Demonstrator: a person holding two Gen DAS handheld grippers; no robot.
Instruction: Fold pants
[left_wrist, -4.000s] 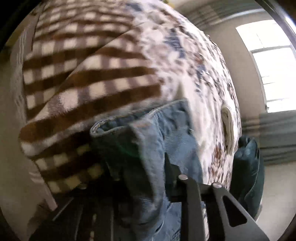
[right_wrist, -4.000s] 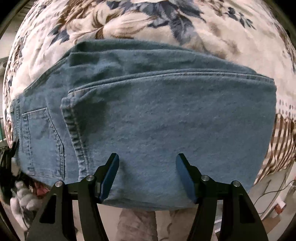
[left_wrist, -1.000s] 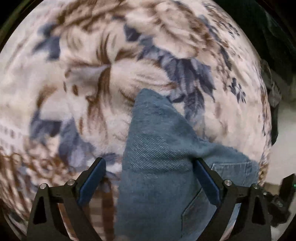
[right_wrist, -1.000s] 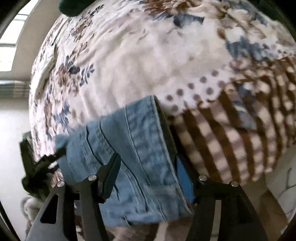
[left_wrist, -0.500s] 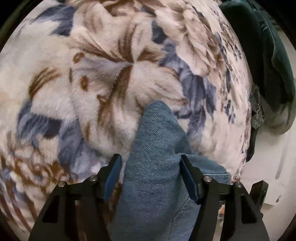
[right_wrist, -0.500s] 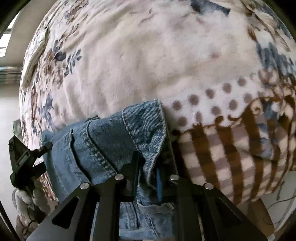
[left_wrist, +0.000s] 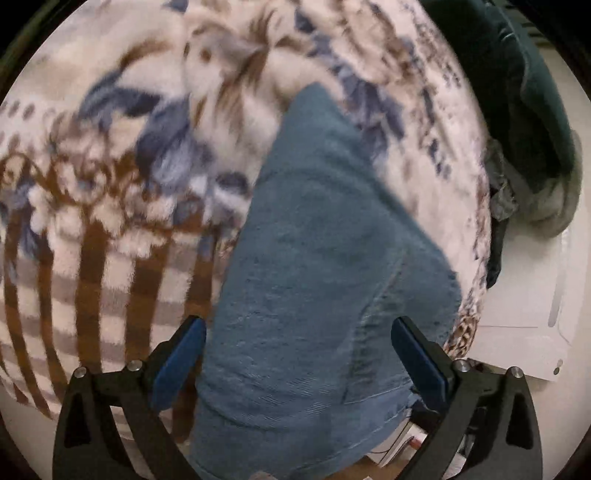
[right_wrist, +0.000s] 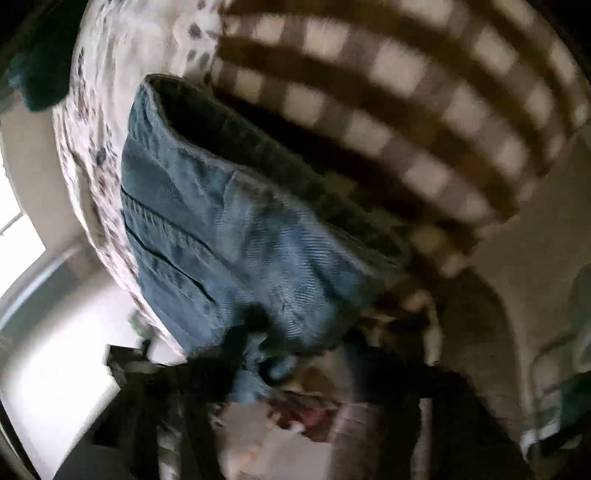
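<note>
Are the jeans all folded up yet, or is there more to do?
Nearly. The jeans already lie doubled in layers on the flowery blanket. The right tool pinches the bundle's edge, though its picture is blurry. The left tool is opening, its pads off the cloth. Probably left: one more fold or tidy, then let go.

1. Bed covered by fleece blanket (left_wrist: 110, 206), cream with blue-brown flowers, brown check border.
2. Dark green bedding (left_wrist: 517, 110) heaped at the bed's far right edge.
3. Pale floor (left_wrist: 524, 295) beside the bed.
4. Bright window (right_wrist: 14, 221) at left of right wrist view, washing the floor white; view blurred.
</note>
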